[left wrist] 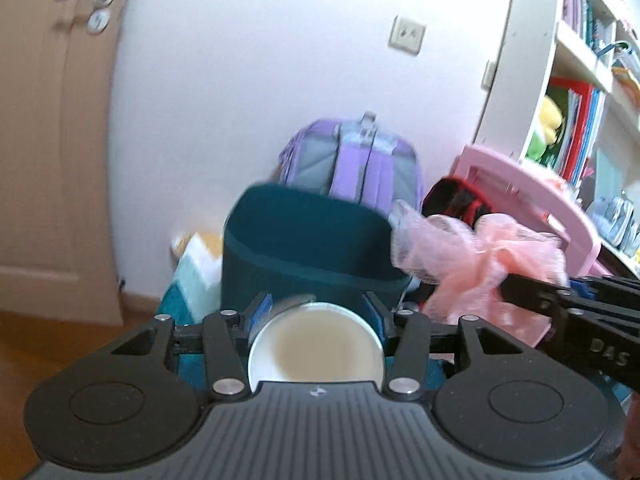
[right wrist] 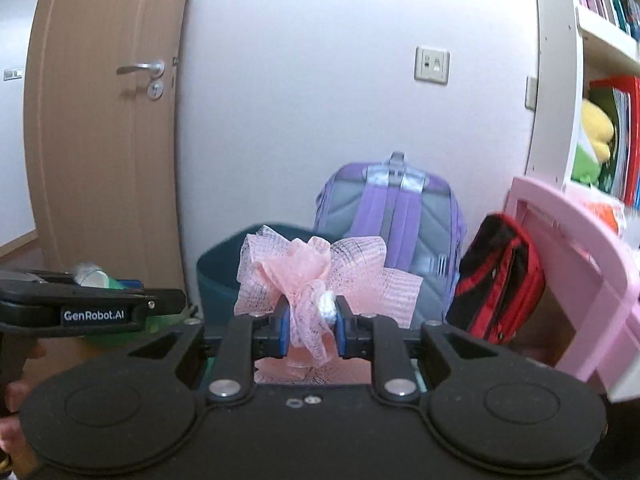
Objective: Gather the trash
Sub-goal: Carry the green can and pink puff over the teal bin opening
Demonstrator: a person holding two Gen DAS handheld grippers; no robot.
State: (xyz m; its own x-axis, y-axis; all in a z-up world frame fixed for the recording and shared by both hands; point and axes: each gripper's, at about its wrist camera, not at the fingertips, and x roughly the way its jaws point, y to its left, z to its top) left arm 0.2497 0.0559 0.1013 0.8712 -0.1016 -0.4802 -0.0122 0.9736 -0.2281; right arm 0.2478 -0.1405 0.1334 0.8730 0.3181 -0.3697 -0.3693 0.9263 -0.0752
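While the left gripper [left wrist: 316,316] clamps a white cylindrical container [left wrist: 316,350] between its blue pads, its round pale end faces the left wrist camera and fills the gap between the fingers. Just beyond it stands a dark teal bin [left wrist: 312,248], its open rim a little higher in the view than the container and free of anything lying across it. From the right, the right gripper [right wrist: 310,322] has its jaws drawn narrow on a bunch of pink mesh netting [right wrist: 316,276], pinched at its gathered middle so the frills fan out above and to both sides (a small whitish wad sits in the pinch, too blurred to name). In the left wrist view that netting reaches to the bin's right rim edge, though touching or just in front I cannot tell.

Behind the bin a purple backpack [right wrist: 394,216] leans at the white wall. To its right a red and black pouch [right wrist: 496,280] rests against a pink plastic frame [right wrist: 572,256], with a white bookshelf [left wrist: 536,60] beyond, so that side is crowded. Left of the bin lie a patterned rug [left wrist: 196,272], bare wooden floor [left wrist: 48,332] and a wooden door [right wrist: 100,140].
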